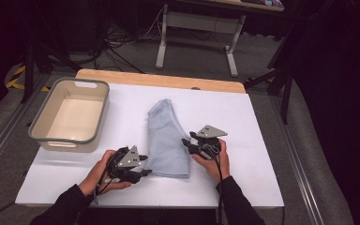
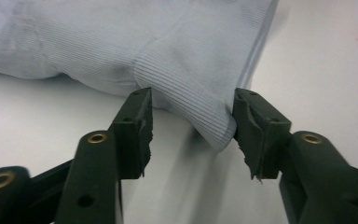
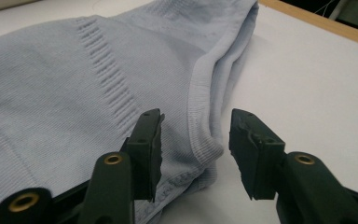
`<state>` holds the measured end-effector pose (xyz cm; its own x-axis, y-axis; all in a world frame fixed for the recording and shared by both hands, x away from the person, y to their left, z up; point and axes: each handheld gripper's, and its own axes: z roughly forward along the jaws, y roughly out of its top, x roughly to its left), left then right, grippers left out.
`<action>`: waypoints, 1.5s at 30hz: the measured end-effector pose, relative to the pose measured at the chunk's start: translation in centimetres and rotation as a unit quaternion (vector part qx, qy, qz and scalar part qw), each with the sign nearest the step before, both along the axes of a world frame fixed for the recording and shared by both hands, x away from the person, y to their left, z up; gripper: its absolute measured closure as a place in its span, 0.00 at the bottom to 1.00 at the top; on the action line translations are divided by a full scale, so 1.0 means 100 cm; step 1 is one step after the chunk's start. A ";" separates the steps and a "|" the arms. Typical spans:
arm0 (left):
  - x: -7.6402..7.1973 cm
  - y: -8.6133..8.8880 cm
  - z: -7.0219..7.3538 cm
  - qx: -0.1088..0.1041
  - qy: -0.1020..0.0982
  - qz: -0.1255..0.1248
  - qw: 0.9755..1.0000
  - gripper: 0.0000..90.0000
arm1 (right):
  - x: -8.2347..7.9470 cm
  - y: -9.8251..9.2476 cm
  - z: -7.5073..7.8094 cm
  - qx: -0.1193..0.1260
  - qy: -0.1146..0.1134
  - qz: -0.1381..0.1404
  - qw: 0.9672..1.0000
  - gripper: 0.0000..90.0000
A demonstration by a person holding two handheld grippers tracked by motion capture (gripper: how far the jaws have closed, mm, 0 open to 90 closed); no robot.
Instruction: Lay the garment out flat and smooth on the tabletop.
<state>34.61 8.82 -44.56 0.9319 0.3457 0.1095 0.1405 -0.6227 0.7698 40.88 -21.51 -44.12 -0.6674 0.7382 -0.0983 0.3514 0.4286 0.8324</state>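
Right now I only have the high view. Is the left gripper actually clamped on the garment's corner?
Observer: No. In the left gripper view the left gripper stands open, with a corner of the light blue garment between its jaws.
Operator: Touching either jaw?
Observer: The fold rests against one jaw; a gap shows at the other.
Operator: And the right gripper?
Observer: The right gripper is open too, the garment's ribbed hem between its jaws, unpinched.

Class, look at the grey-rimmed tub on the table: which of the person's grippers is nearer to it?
Left. The left gripper sits just below and right of the tub, at the folded blue garment's near corner; the right gripper is across the garment, farther away.
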 end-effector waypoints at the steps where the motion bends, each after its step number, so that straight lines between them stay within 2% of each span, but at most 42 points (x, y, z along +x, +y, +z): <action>1: -0.001 0.002 0.002 -0.005 -0.005 0.002 1.000 0.52 | -0.001 0.000 0.001 0.001 -0.005 0.000 1.000 0.60; 8: 0.000 0.008 0.007 -0.030 -0.024 0.017 0.999 0.48 | -0.006 0.000 0.007 0.005 -0.028 0.007 1.000 0.56; 13: 0.000 0.012 0.011 -0.048 -0.046 0.029 0.997 0.44 | -0.011 0.001 0.011 0.005 -0.040 0.011 0.999 0.53; 17: 0.000 0.015 0.013 -0.065 -0.051 0.035 0.996 0.41 | -0.015 0.002 0.014 0.005 -0.049 0.015 0.999 0.49; 18: 0.000 0.016 0.013 -0.067 -0.058 0.037 0.995 0.40 | -0.015 0.003 0.015 0.006 -0.050 0.015 0.999 0.48; 29: -0.003 0.023 0.015 -0.077 -0.096 0.051 0.991 0.27 | -0.025 -0.002 0.023 0.017 -0.077 0.023 0.997 0.34; 33: -0.003 0.026 0.014 -0.081 -0.100 0.055 0.990 0.22 | -0.031 -0.001 0.024 0.013 -0.092 0.034 0.995 0.28; 36: -0.003 0.029 0.014 -0.083 -0.100 0.058 0.990 0.20 | -0.034 0.000 0.024 0.014 -0.095 0.041 0.995 0.27; 45: -0.003 0.039 0.014 -0.082 -0.107 0.070 0.988 0.17 | -0.046 -0.001 0.023 -0.008 -0.110 0.051 0.993 0.24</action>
